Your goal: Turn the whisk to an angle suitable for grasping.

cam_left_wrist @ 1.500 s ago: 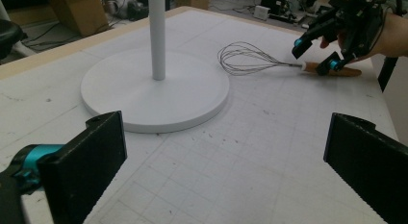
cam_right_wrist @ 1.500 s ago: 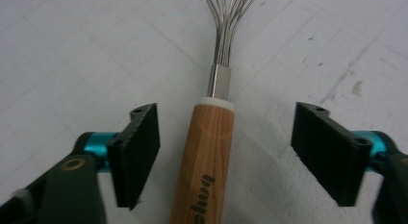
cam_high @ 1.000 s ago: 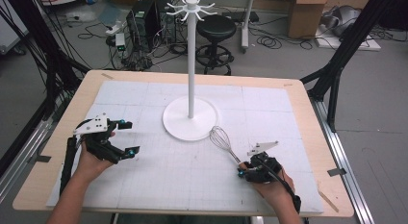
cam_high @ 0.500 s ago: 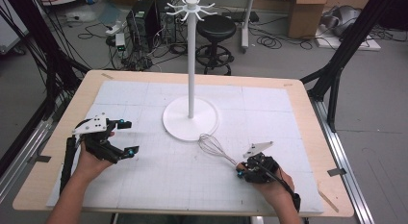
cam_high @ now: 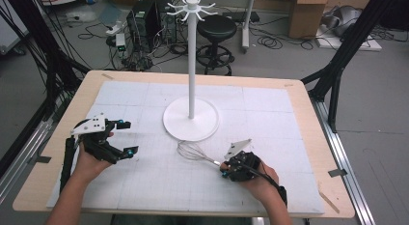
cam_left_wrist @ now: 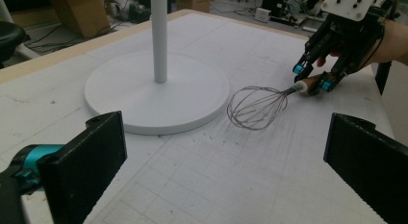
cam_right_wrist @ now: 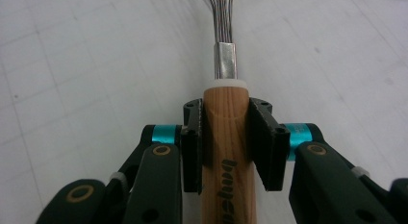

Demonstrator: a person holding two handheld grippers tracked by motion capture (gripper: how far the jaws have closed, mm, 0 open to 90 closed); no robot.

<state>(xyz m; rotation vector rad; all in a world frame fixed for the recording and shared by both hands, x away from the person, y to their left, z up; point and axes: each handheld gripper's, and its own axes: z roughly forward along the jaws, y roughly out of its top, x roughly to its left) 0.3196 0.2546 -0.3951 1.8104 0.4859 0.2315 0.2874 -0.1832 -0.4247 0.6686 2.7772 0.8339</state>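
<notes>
Each hand carries a black claw. The left claw (cam_high: 124, 136) has two flat black rectangular jaws with teal collars at their bases, and a grey three-cornered plate with small dark holes on top. The right claw (cam_right_wrist: 226, 140) shows black linkage arms with brass-coloured pivot rings, teal collars and small screws. A black cable trails from it, past what may be a dark wrist strap.

a black stool (cam_high: 217, 29) stands behind the table (cam_high: 308, 119), near cardboard boxes (cam_high: 308, 12) (cables (cam_high: 91, 27) strewn across the floor).
</notes>
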